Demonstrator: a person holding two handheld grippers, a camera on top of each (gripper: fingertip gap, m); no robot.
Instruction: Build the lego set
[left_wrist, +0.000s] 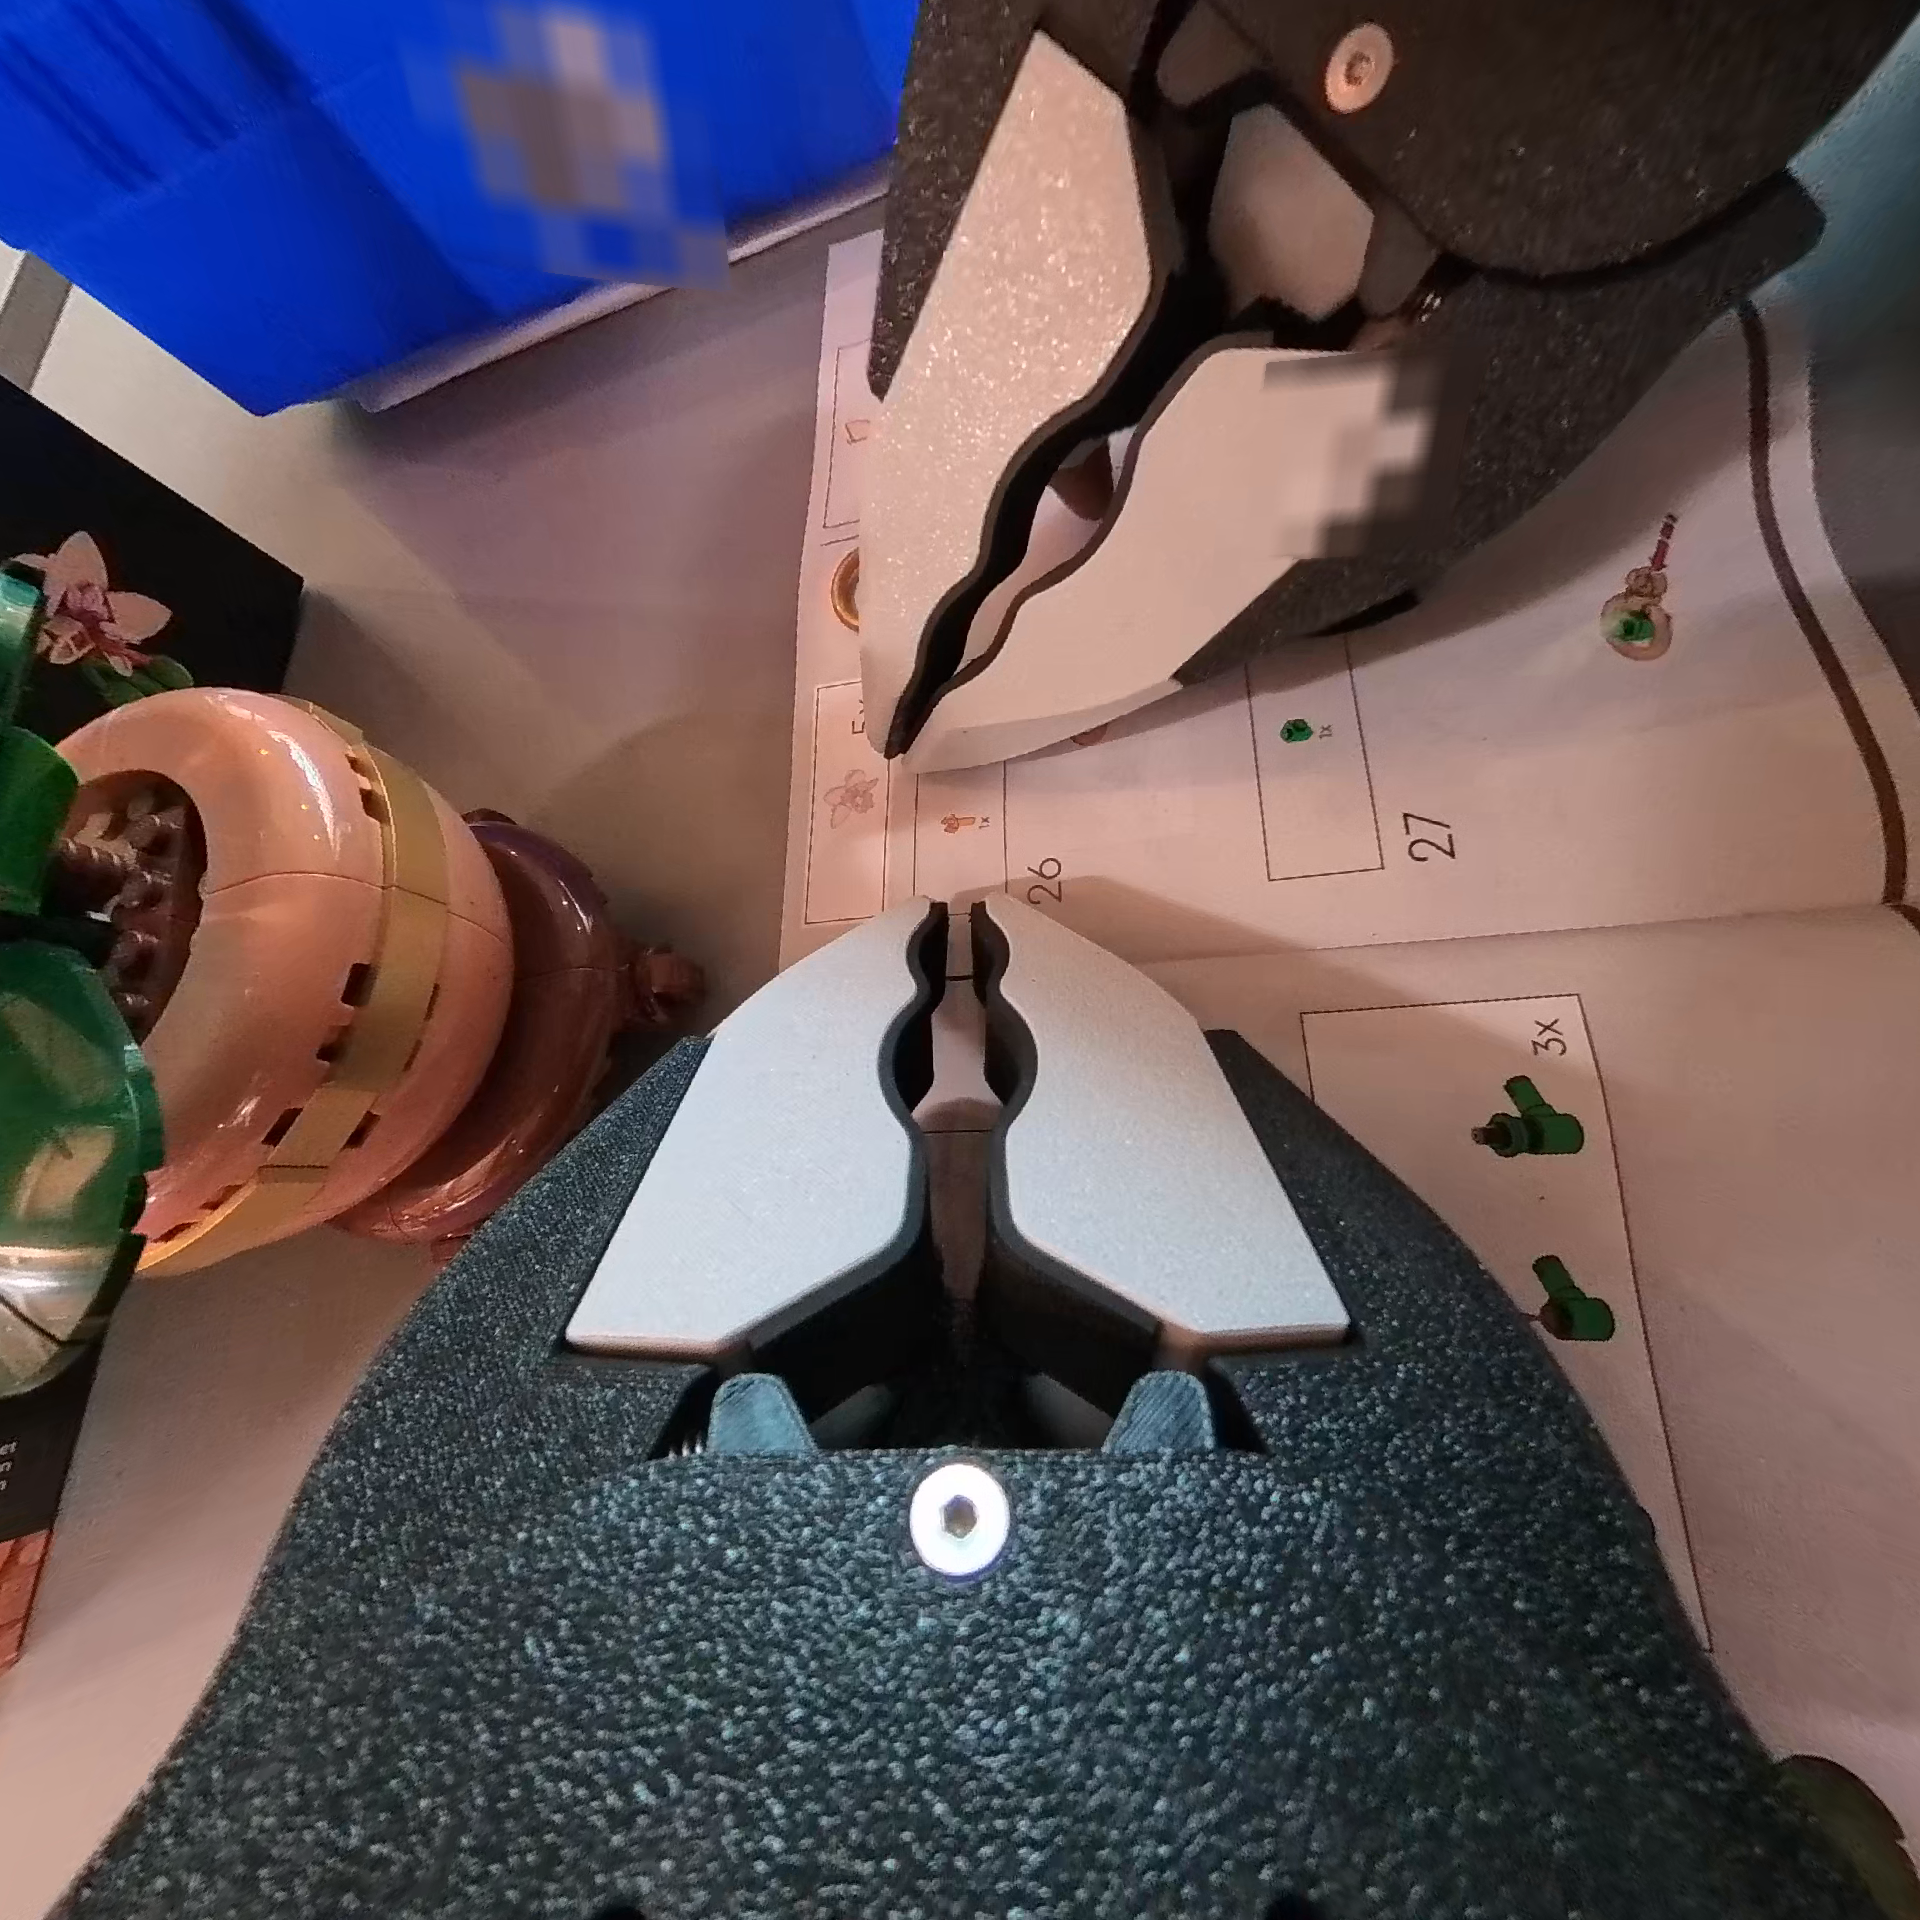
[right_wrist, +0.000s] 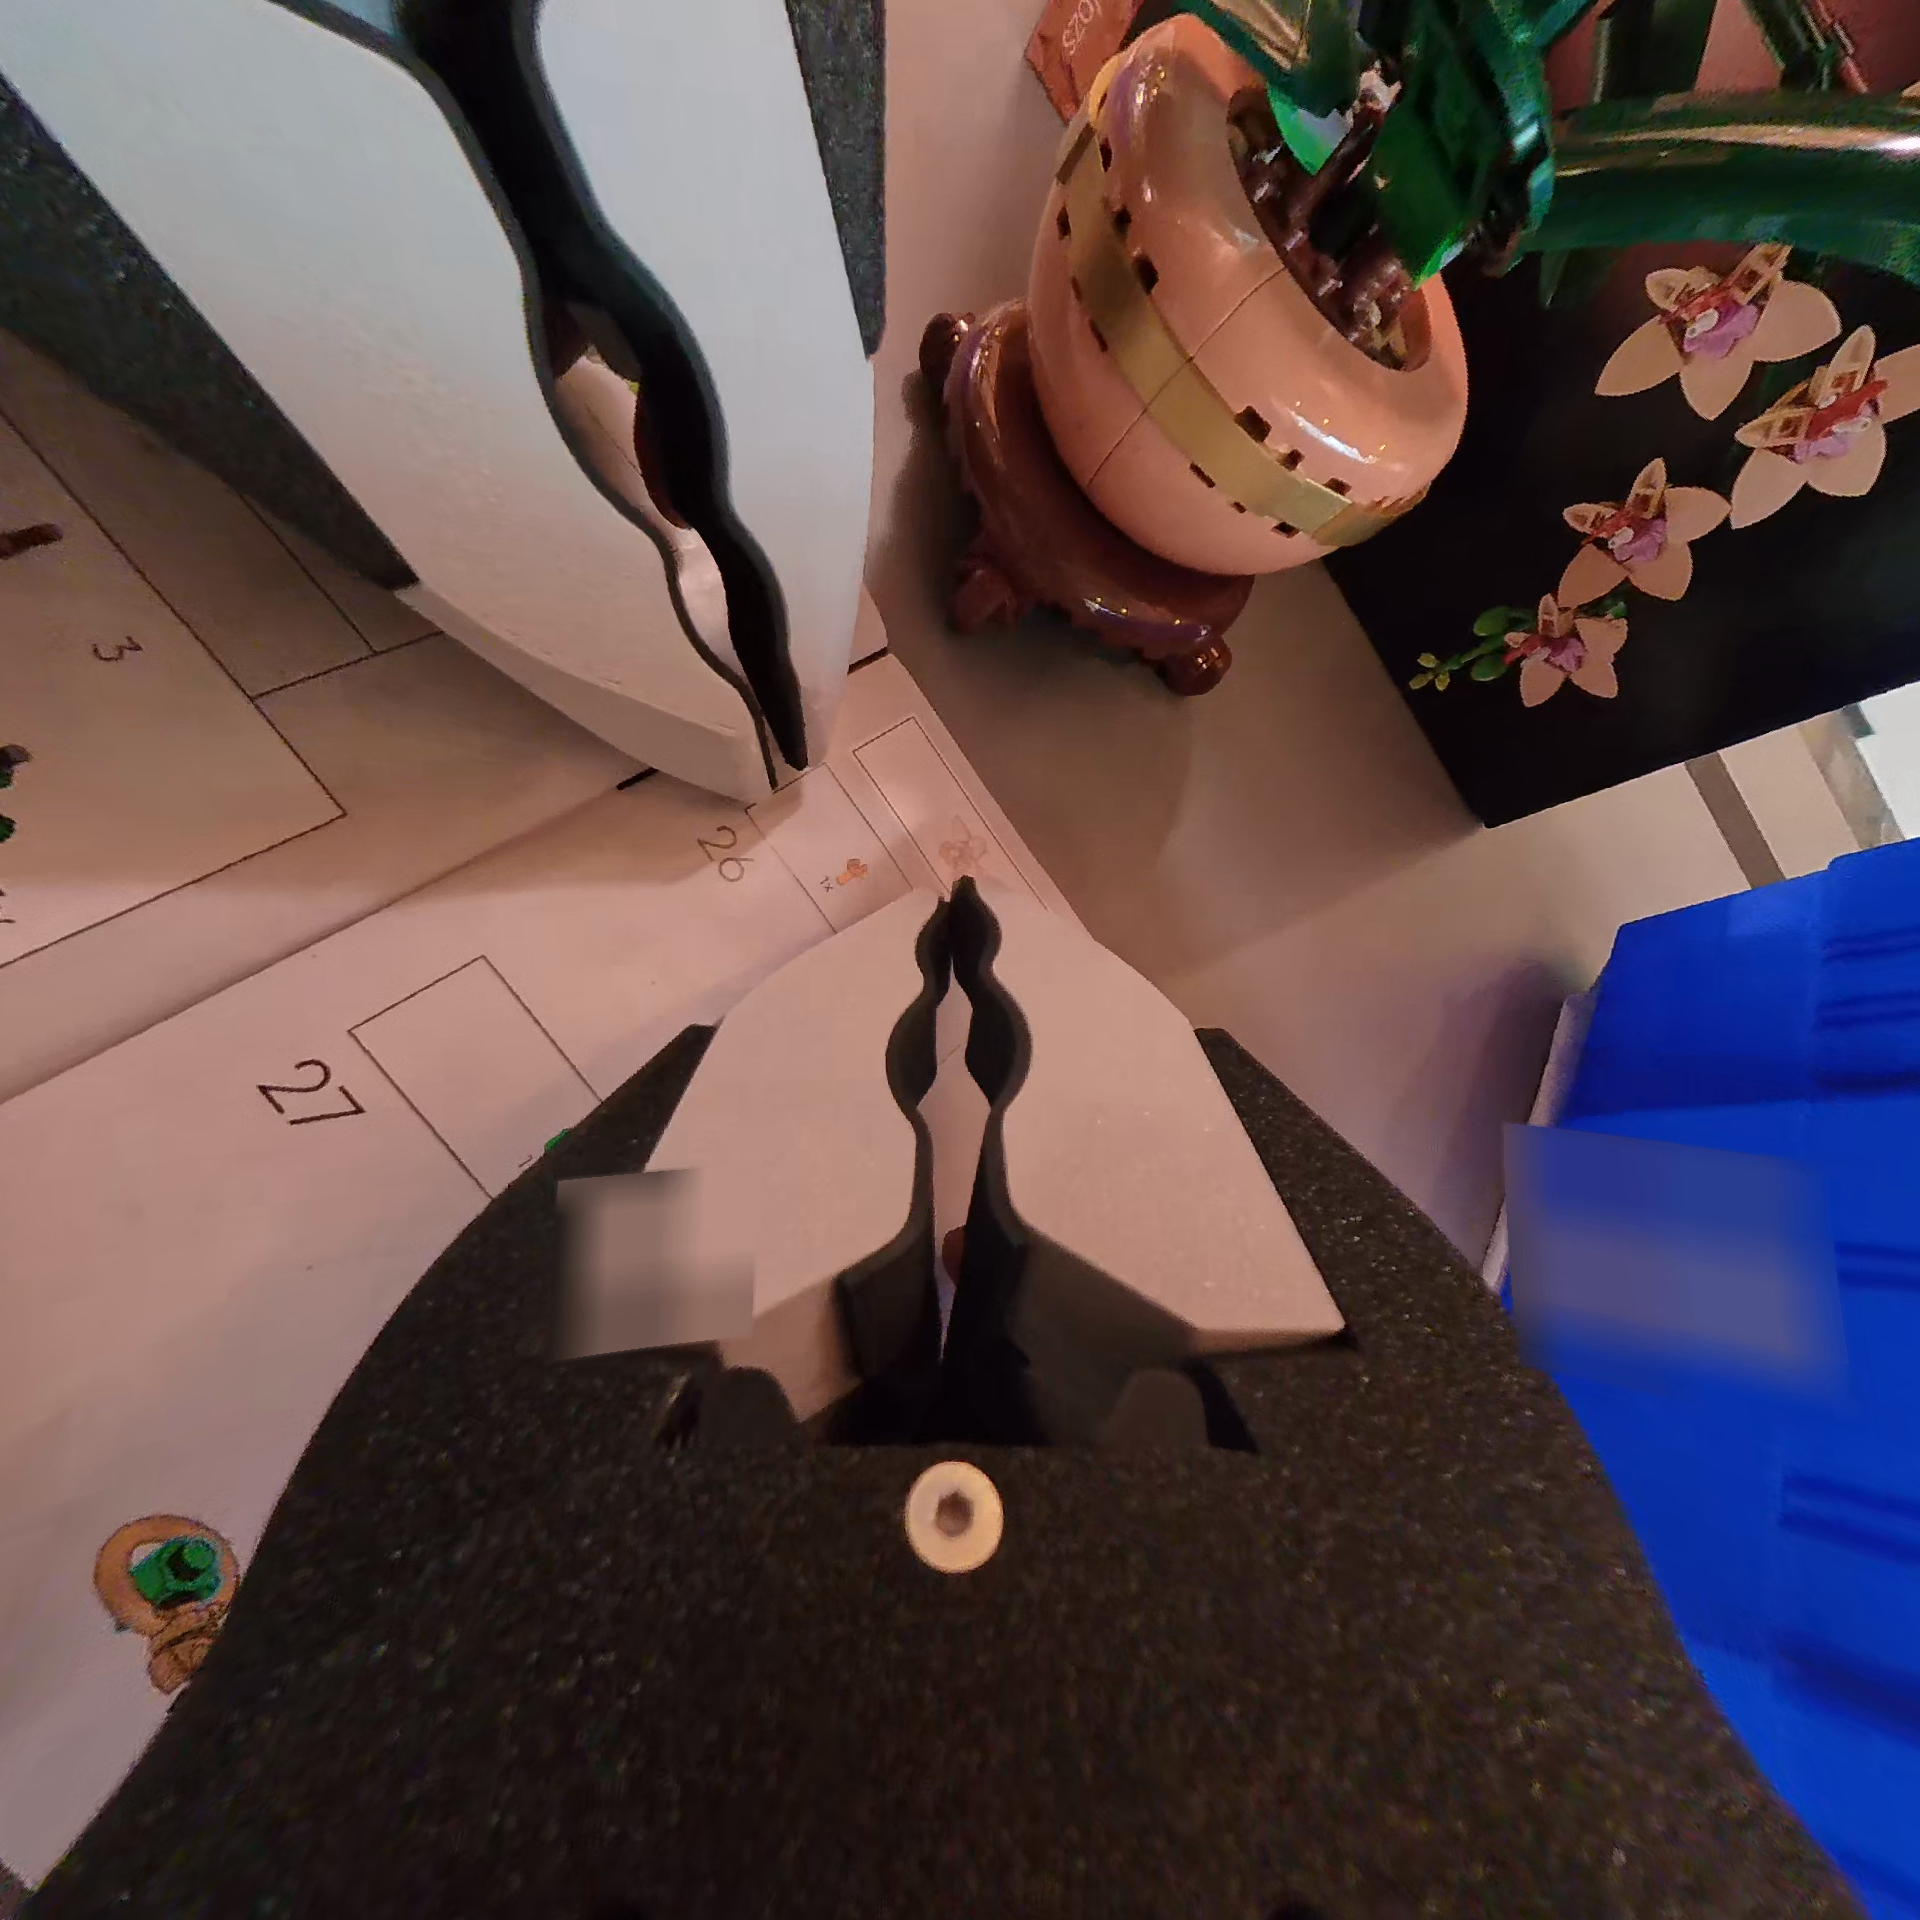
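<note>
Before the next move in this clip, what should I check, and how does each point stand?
1. Left gripper shut: ok, tips nearly closed, nothing visible between them.
2. Right gripper shut: ok, tips meet.
3. Right gripper holds a piece: cannot tell; something dark shows deep between its fingers.
4. Booklet open flat under both grippers: ok.
5. Flower pot upright on its brown stand, apart from both grippers: ok.
6. Loose pieces in reach: cannot tell; the blue bin shows no contents.
</note>
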